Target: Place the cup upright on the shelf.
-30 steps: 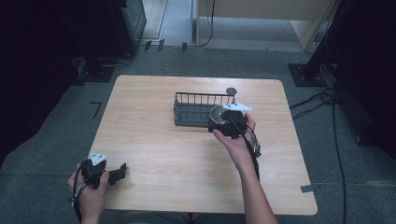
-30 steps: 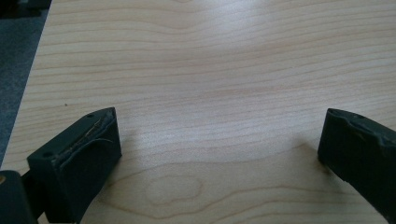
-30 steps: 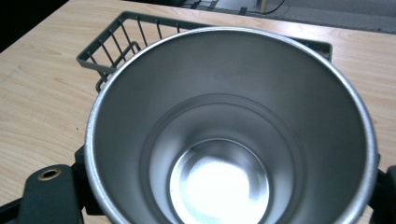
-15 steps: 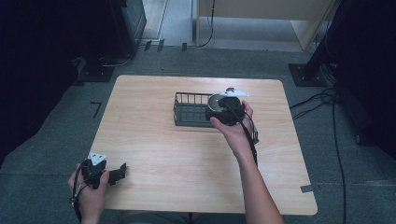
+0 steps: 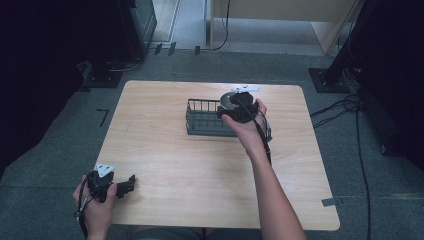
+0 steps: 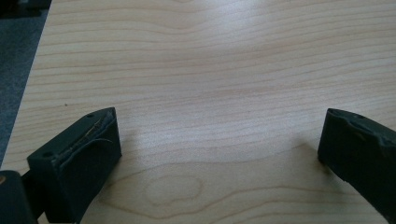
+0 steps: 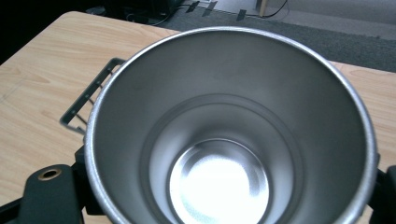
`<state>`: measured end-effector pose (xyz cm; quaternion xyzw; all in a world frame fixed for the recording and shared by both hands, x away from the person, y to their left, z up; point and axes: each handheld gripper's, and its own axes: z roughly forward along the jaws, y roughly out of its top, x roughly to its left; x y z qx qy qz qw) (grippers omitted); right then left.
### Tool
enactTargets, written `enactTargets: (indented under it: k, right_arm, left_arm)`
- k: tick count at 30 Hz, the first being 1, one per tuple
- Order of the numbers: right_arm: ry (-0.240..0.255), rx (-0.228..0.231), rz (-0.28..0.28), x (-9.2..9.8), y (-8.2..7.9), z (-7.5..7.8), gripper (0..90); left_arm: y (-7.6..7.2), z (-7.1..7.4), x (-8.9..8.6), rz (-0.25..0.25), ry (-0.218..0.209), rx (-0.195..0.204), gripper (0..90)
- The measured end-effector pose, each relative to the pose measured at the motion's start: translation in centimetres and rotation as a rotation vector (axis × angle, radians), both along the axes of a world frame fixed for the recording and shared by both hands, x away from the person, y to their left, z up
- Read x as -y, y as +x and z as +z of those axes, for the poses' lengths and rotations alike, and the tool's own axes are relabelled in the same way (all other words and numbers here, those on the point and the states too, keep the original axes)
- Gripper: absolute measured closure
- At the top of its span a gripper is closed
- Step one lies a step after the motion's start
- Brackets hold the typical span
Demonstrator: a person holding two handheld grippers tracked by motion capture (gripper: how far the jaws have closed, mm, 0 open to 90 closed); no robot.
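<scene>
A shiny steel cup [image 7: 224, 140], empty and mouth up, sits between the black jaws of my right gripper [image 5: 231, 103], which is shut on it. In the high view the cup [image 5: 227, 98] hangs over the right end of a black wire basket [image 5: 202, 121] near the table's far side. The basket's rim [image 7: 88, 100] pokes out to the left of the cup in the right gripper view. My left gripper [image 5: 127, 184] rests at the table's near left corner, jaws wide apart over bare wood [image 6: 219, 93] with nothing between them.
The light wooden table [image 5: 200, 170] stands on grey carpet. Cables [image 5: 350, 107] run across the floor to its right, and dark equipment stands at the back left and right.
My right hand has carried the cup away from the person and slightly left, from the basket's near right corner to over its right end. The left gripper has stayed put.
</scene>
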<state>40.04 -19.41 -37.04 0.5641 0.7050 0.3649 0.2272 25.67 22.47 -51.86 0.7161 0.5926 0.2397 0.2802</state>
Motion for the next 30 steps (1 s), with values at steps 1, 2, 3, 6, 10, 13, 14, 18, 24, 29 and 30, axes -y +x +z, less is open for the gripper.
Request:
enactTargets:
  k: [1, 2, 3, 6, 10, 13, 14, 18, 24, 29, 30]
  right_arm:
    - [-0.001, 0.000, -0.001, 0.0, 0.2, 0.0, 16.9]
    - [-0.001, -0.003, -0.004, 0.0, 0.4, -0.1, 16.8]
    - [-0.001, -0.005, -0.008, 0.0, 0.7, -0.1, 16.9]
    - [0.005, -0.009, -0.011, 0.1, 1.4, -0.1, 16.9]
    - [0.006, -0.009, -0.017, 0.1, 2.2, -0.1, 16.9]
    - [0.005, -0.011, -0.022, 0.0, 2.8, -0.3, 16.9]
    - [0.006, -0.009, -0.021, 0.0, 3.0, -0.4, 16.9]
    - [0.007, -0.014, -0.028, -0.1, 3.7, -0.8, 16.9]
    - [0.003, -0.027, -0.044, -0.1, 4.6, -1.8, 16.9]
    - [-0.008, -0.030, -0.049, -0.5, 5.3, -2.7, 16.9]
    - [-0.008, -0.037, -0.050, -0.6, 5.4, -2.9, 16.9]
  left_arm:
    - [0.0, 0.0, 0.0, 0.000, 0.000, 0.000, 0.0]
    - [0.0, 0.0, 0.0, 0.000, 0.000, 0.000, 0.0]
    - [0.0, 0.0, 0.0, 0.000, 0.000, 0.000, 0.0]
    - [0.0, 0.0, 0.0, 0.001, -0.001, 0.001, 0.0]
    - [0.0, 0.0, 0.0, 0.000, 0.000, 0.000, 0.0]
    - [0.0, 0.0, 0.0, 0.001, -0.001, 0.001, 0.0]
    - [0.0, 0.0, 0.0, 0.000, 0.000, 0.000, 0.0]
    - [0.0, 0.0, 0.0, 0.000, 0.000, 0.000, 0.0]
    - [0.0, 0.0, 0.0, 0.001, 0.000, 0.001, 0.0]
    - [0.0, 0.0, 0.0, 0.000, 0.000, 0.000, 0.0]
    - [0.0, 0.0, 0.0, 0.000, 0.000, 0.000, 0.0]
